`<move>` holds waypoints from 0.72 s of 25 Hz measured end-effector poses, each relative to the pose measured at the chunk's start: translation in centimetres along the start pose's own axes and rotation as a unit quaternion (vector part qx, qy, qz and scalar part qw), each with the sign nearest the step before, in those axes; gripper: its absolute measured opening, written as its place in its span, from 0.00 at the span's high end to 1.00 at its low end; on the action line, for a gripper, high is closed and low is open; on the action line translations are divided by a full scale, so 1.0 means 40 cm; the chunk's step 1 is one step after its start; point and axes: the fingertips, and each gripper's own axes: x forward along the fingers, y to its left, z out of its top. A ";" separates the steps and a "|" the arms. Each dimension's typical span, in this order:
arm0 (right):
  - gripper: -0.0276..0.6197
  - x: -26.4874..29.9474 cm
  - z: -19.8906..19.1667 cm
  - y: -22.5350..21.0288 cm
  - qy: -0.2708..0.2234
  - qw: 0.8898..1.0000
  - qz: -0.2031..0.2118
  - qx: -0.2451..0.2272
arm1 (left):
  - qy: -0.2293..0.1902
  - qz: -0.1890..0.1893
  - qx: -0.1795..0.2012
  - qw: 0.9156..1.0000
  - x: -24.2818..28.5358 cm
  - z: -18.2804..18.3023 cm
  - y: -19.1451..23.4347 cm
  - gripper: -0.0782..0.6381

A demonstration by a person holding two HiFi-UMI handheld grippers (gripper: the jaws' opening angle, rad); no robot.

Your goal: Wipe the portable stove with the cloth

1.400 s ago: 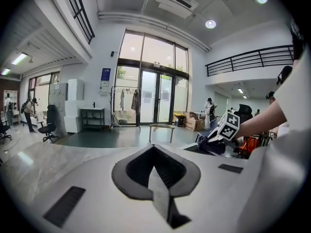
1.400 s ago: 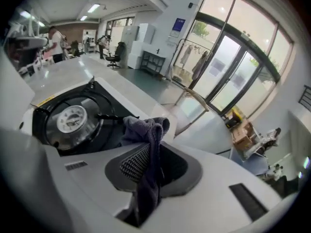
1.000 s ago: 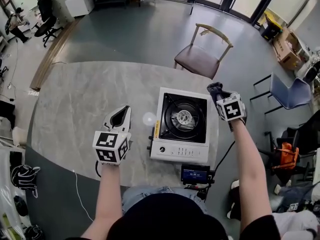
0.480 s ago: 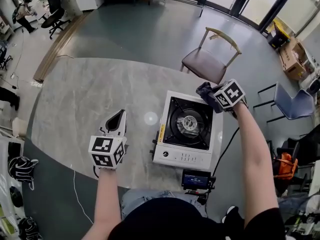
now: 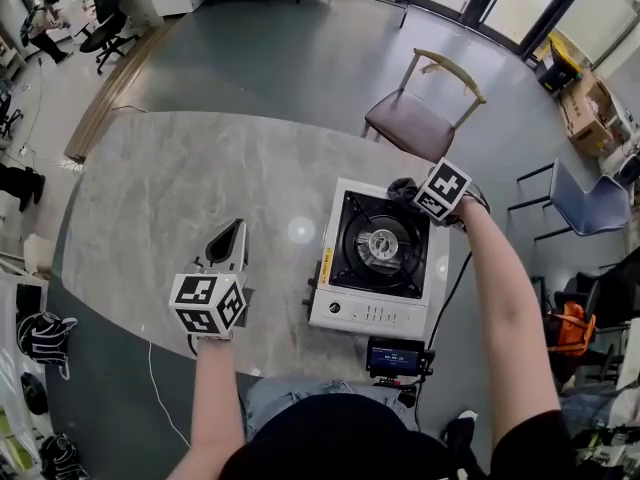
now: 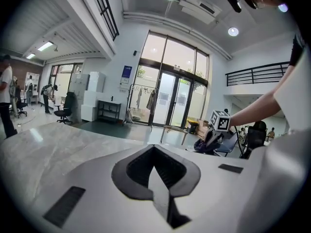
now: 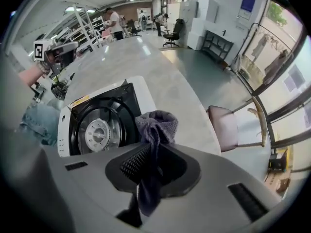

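The white portable stove [image 5: 378,258] with its black burner well sits on the grey marble table [image 5: 160,198] in front of me. My right gripper [image 5: 414,192] is shut on a dark purple cloth [image 5: 403,188] and holds it at the stove's far right corner. In the right gripper view the cloth [image 7: 156,126] bunches out between the jaws above the stove [image 7: 99,125]. It looks just above the stove top; I cannot tell if it touches. My left gripper [image 5: 235,228] hovers left of the stove, shut, with nothing in it [image 6: 156,176].
A wooden chair [image 5: 420,118] stands past the table's far edge. A small device with a lit screen [image 5: 393,356] sits at the near edge below the stove, with a cable [image 5: 450,298] on its right. A blue chair [image 5: 575,203] stands at right.
My right gripper has carried the cloth leftwards from beside the stove's right edge to over its far right corner. The left gripper has hardly moved.
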 end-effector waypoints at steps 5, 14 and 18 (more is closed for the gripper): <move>0.85 0.008 -0.001 0.065 0.052 0.996 0.039 -0.063 | -0.002 -0.014 0.003 1.000 0.005 0.000 -0.019 0.89; 0.85 0.023 0.051 0.127 0.015 0.995 0.081 -0.049 | -0.005 -0.011 -0.004 1.000 -0.005 -0.003 0.003 0.89; 0.85 0.025 0.084 0.129 0.005 0.996 0.064 -0.067 | -0.008 -0.009 -0.005 1.000 -0.010 0.003 0.013 0.89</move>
